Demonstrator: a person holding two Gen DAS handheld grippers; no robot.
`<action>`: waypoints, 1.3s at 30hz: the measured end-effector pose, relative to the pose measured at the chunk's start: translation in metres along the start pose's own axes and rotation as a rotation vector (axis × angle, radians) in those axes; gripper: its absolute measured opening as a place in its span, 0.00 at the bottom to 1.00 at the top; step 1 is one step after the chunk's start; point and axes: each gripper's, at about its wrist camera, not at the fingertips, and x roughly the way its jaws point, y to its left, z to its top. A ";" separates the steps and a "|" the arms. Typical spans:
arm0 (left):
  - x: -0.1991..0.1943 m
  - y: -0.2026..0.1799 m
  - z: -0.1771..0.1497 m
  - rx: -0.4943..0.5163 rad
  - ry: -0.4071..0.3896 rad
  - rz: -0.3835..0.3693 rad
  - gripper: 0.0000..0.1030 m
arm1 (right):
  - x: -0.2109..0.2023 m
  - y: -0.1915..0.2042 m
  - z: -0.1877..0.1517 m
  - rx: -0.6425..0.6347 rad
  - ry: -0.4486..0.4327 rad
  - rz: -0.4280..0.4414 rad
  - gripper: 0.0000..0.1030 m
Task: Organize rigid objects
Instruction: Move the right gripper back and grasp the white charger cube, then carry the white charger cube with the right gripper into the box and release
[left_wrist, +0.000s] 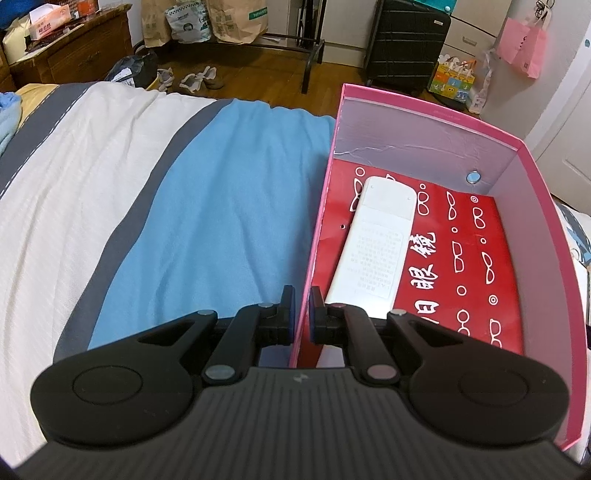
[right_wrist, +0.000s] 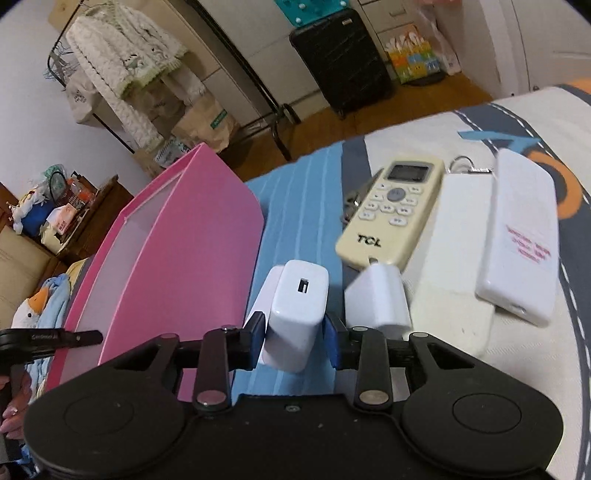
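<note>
Gripping a white charger (right_wrist: 295, 314) between its fingers, the right gripper (right_wrist: 293, 338) sits just right of the pink box (right_wrist: 192, 236) on the bed (right_wrist: 306, 192); the next move is probably lifting it over the wall. The left gripper (left_wrist: 302, 314) pinches the box's near wall nearly closed, steadying it, with one white remote (left_wrist: 373, 240) already inside. A second charger (right_wrist: 380, 299), a TCL remote (right_wrist: 395, 210) and two white slabs (right_wrist: 517, 236), blurred here, wait further right of the box.

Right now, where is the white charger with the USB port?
In the right wrist view, the white charger sits between the right gripper pads, on the blue bedsheet, just right of the pink box and left of a second white charger.
</note>
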 end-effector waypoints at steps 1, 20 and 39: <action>0.000 0.000 0.000 -0.003 -0.001 -0.001 0.06 | 0.002 -0.001 0.000 0.007 -0.005 -0.006 0.40; -0.002 -0.005 -0.001 0.014 -0.010 0.015 0.07 | -0.013 0.020 -0.022 -0.079 -0.041 -0.058 0.35; -0.001 -0.004 -0.001 0.012 -0.007 0.017 0.07 | -0.041 0.039 -0.030 -0.169 -0.119 -0.053 0.34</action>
